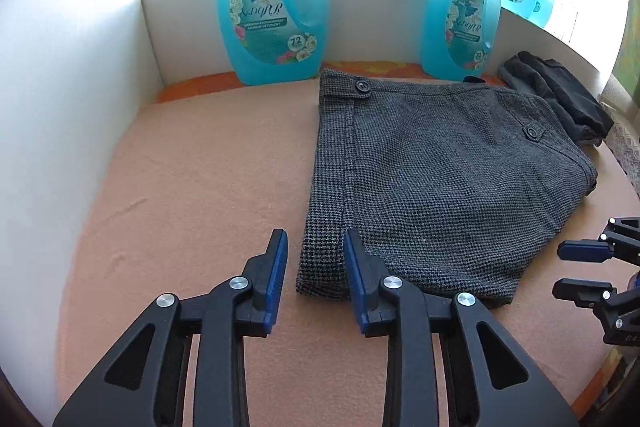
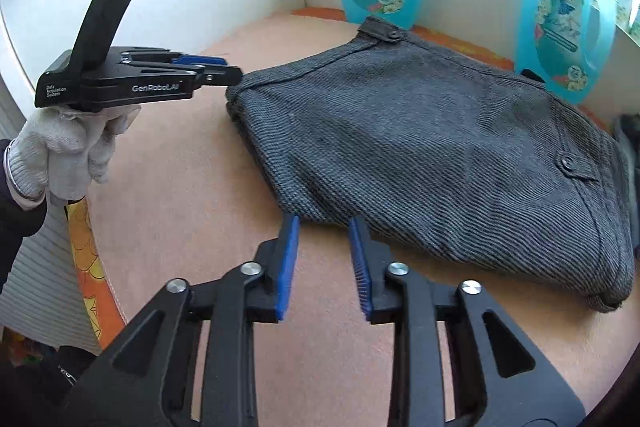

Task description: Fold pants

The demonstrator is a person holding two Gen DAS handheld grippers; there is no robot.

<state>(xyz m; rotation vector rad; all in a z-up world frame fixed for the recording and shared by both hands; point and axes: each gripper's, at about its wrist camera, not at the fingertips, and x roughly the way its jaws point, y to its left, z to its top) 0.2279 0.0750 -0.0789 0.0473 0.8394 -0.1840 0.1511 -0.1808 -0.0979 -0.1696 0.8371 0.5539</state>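
Observation:
Grey houndstooth pants (image 1: pixel 432 179) lie folded into a compact stack on the peach cloth surface (image 1: pixel 192 195); they also show in the right wrist view (image 2: pixel 432 155). My left gripper (image 1: pixel 316 239) is open and empty, its fingertips just above the stack's near left corner. It shows from the side in the right wrist view (image 2: pixel 230 69), held by a gloved hand at the stack's left end. My right gripper (image 2: pixel 324 223) is open and empty, its tips at the stack's near edge. It shows at the right edge of the left wrist view (image 1: pixel 560 269).
Two blue detergent jugs (image 1: pixel 272 19) (image 1: pixel 460 15) stand against the white back wall behind the pants. A folded dark garment (image 1: pixel 560 95) lies at the far right. A white side wall (image 1: pixel 60 107) bounds the left. The surface's orange edge (image 2: pixel 100 267) runs along the front.

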